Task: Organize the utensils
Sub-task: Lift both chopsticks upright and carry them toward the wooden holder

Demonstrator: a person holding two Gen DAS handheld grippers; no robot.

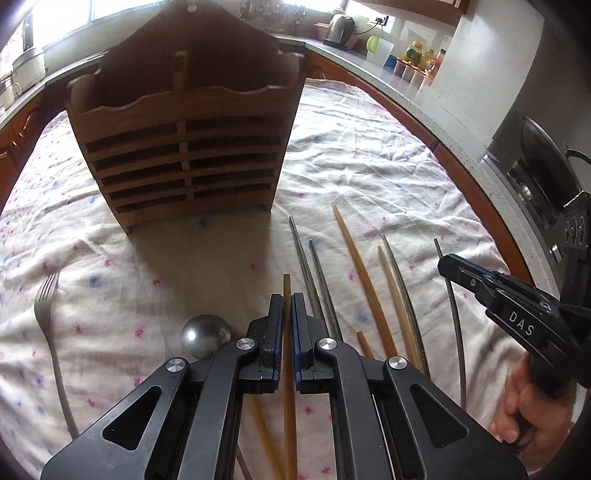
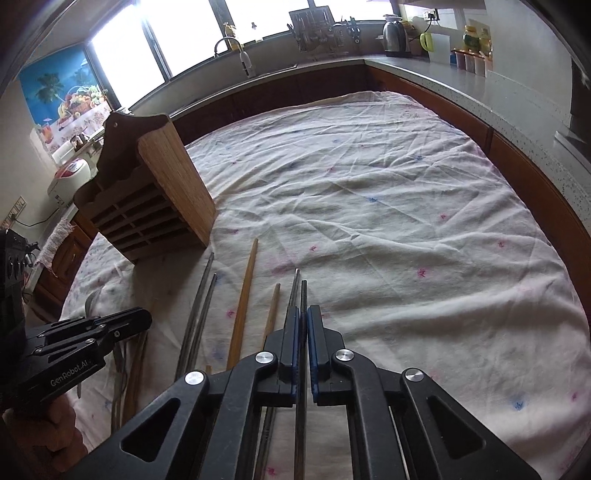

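A wooden utensil holder [image 1: 181,147] with slatted front stands on the clothed table; it also shows in the right wrist view [image 2: 162,192]. My left gripper [image 1: 287,299] is shut on a wooden chopstick [image 1: 287,284] low over the cloth. My right gripper [image 2: 303,312] is shut on a metal chopstick [image 2: 303,291]; it also shows at the right of the left wrist view [image 1: 454,266]. Several more wooden chopsticks [image 1: 354,266] and metal chopsticks [image 1: 306,258] lie side by side on the cloth. A fork [image 1: 46,306] and a metal spoon [image 1: 205,334] lie to the left.
The table has a wrinkled white cloth [image 2: 369,206] with small pink and blue prints. A kitchen counter [image 2: 480,85] with a kettle [image 2: 395,33], jars and a sink curves behind and to the right. A stove [image 1: 546,184] stands at the right.
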